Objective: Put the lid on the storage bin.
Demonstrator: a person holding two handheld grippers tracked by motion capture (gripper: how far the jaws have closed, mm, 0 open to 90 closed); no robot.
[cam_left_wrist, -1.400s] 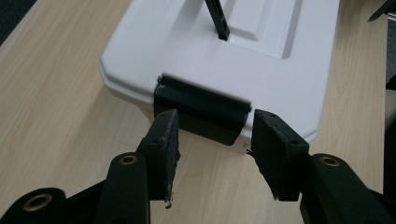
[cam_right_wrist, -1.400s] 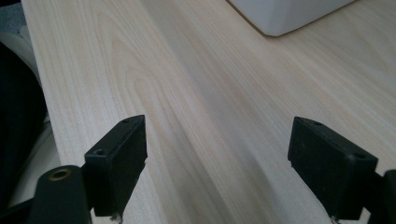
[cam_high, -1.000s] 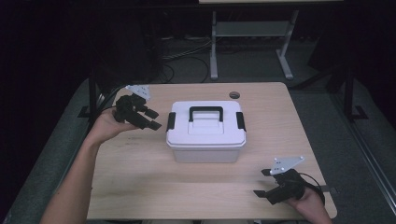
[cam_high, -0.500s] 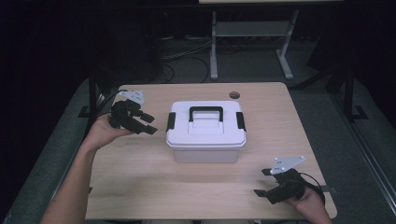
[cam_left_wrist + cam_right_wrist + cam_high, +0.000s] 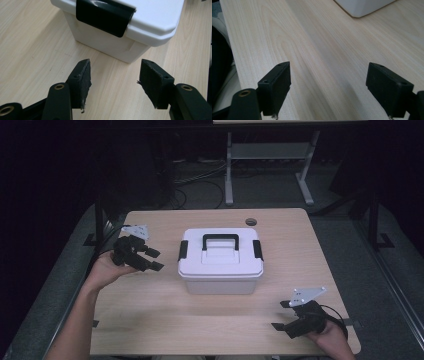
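A white lidded storage box with a black carry handle and a black latch at each end stands in the middle of the wooden table. My left gripper hovers left of the box, pointing at its left latch, apart from it. Its jaws have just been opening, with nothing between them. In the left gripper view the gripper faces that latch and the box wall. My right gripper rests near the front right corner, open and empty. In the right gripper view the gripper looks along bare wood towards a box corner.
A small dark round fitting sits in the table top behind the box. Beyond the far edge stand a metal frame's legs and floor cables. The table's front edge lies just below my right hand.
My left gripper has drifted left, away from the box, and sunk slightly. Its jaws stand a little wider. The right gripper has stayed put.
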